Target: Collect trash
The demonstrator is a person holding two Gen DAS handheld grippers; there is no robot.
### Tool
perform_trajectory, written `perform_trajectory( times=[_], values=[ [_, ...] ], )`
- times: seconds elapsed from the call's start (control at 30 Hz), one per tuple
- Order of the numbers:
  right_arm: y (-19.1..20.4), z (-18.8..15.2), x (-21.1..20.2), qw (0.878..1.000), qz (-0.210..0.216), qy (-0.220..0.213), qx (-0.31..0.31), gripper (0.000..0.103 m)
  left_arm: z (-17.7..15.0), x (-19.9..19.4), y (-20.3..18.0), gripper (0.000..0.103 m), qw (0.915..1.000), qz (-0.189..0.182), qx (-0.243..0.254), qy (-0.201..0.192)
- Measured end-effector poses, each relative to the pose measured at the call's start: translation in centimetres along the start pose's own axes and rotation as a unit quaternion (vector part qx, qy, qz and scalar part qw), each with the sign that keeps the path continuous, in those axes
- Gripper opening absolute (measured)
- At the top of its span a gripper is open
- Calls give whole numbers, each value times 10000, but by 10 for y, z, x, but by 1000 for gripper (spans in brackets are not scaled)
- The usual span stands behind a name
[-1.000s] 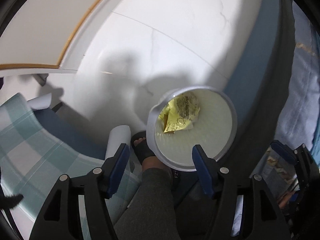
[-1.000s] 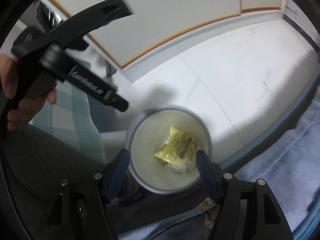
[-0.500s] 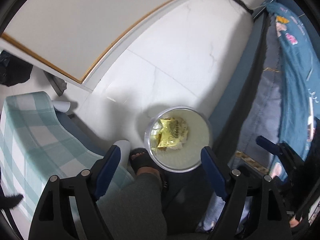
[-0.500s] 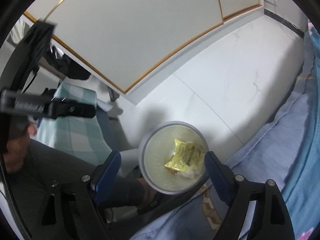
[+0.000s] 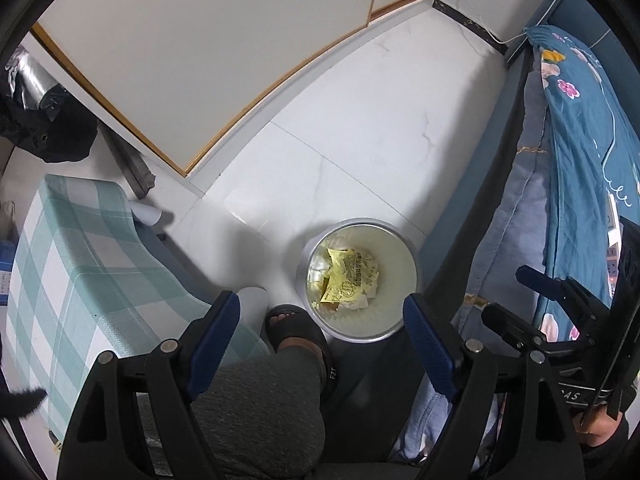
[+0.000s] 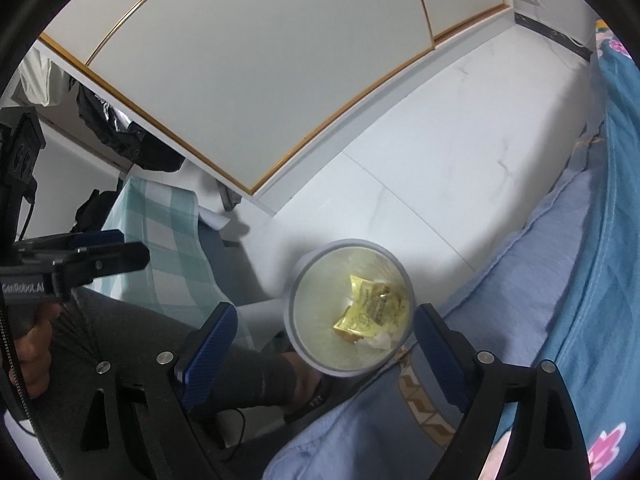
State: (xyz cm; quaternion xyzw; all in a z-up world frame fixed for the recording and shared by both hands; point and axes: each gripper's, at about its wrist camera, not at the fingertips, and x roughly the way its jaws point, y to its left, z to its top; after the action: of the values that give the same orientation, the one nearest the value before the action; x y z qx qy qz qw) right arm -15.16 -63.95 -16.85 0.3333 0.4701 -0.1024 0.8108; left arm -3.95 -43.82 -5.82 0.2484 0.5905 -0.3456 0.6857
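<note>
Left gripper [image 5: 322, 316]: black frame, blue pads, silver screws. Person wears grey trousers [image 5: 256, 412] and a black slipper [image 5: 298, 330].

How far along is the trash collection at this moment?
Done: a yellow wrapper and white crumpled scraps lie in the bin on the floor. In hand: nothing; the left gripper and right gripper have just been opening, with nothing between them. Left: no loose trash shows on the visible floor.
</note>
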Motion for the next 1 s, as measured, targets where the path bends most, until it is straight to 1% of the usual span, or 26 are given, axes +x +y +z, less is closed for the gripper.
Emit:
perform_trajectory(
  times=[0.07,0.2,0.33,0.5,0.67,0.77,1.0],
  values=[
    [2,-1,-2,10000,-23,-22,-50,92,-2,-3,0,81,10000,-8,-27,-11],
    [3,0,-5,10000,-14,-76,-44,94,-6,-5,-4,81,9999,47,72,-87],
    [2,0,-5,9999,-57,-104,1,94,-8,-8,-6,81,9998,59,127,-149],
    [2,0,-4,9999,-56,-94,-15,94,-7,-7,-2,81,9999,34,66,-125],
    [6,1,-5,9999,-20,-143,-73,94,-6,-4,-3,81,10000,-52,77,-16],
    [5,1,-4,9999,-17,-139,-52,94,-6,-5,-4,81,9999,-65,70,-31],
    [7,3,-5,9998,-20,-160,-71,94,-6,-5,-4,81,10000,-18,73,-1]
  ],
)
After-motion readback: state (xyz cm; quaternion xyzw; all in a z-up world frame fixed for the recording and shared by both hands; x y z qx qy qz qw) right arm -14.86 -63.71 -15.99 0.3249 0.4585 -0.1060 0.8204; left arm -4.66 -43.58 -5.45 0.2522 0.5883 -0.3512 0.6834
